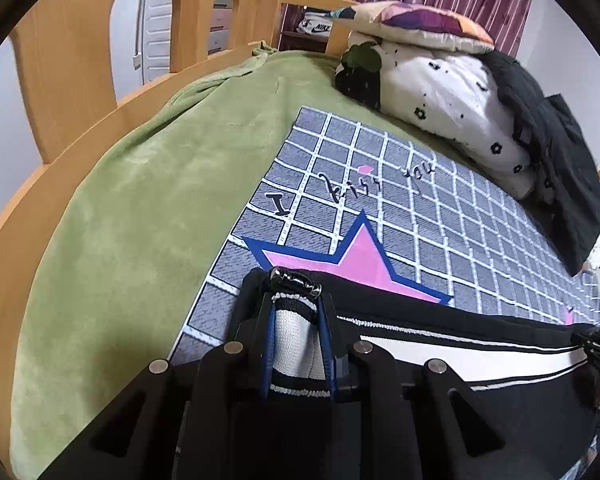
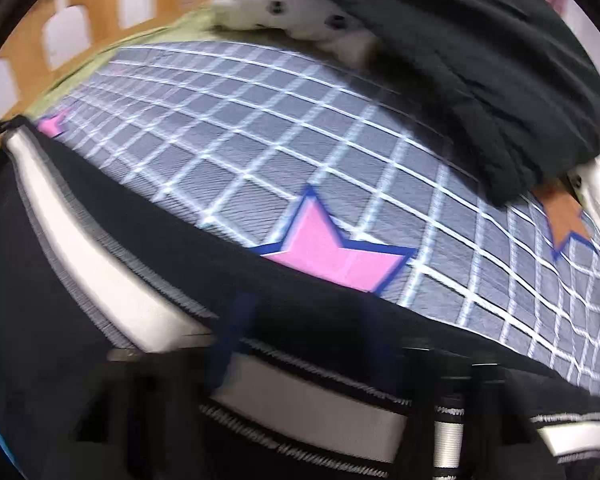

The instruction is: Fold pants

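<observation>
The pants (image 1: pixel 440 344) are black with a white side stripe edged in thin white lines. They stretch across the grey checked mat (image 1: pixel 380 184) on the bed. My left gripper (image 1: pixel 296 300) is shut on one end of the pants, the white stripe pinched between its blue-edged fingers (image 1: pixel 266 344). In the right wrist view the picture is blurred by motion. My right gripper (image 2: pixel 300 320) is shut on the pants (image 2: pixel 100 240), whose stripe runs off to the left. The right gripper also shows at the far right of the left wrist view (image 1: pixel 598 346), gripping the other end.
A green blanket (image 1: pixel 140 200) covers the bed inside a wooden rail (image 1: pixel 52 168). Pillows and a white spotted quilt (image 1: pixel 440 92) with a black garment (image 1: pixel 556 152) are piled at the far side. The mat has pink stars (image 2: pixel 324 248).
</observation>
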Available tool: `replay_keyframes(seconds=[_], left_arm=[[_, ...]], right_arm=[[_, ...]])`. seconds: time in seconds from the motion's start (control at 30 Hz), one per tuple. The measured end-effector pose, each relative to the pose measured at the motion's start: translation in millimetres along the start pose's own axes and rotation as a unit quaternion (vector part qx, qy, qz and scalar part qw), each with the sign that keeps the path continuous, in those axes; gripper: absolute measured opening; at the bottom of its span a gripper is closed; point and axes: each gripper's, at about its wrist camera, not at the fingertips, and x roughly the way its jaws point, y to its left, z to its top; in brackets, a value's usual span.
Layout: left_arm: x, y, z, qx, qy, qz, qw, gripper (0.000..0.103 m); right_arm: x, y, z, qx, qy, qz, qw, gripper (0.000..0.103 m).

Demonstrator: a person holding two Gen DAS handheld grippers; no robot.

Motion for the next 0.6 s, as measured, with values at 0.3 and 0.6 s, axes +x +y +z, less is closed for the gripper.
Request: replay_keyframes(seconds=[0.3, 0.6], left_arm=[[-6.2, -8.9, 9.4, 0.019, -0.034, 0.026, 0.9989, 0.018], [23.6, -16.5, 3.1, 0.035, 0.008, 0.084, 0.9958, 0.033]], right_arm=[[-33.6, -5.9, 3.5, 0.033, -0.100, -0.016, 0.994, 0.002], [-13.6, -14.0, -3.0, 0.071, -0.082, -0.049, 0.993, 0.033]])
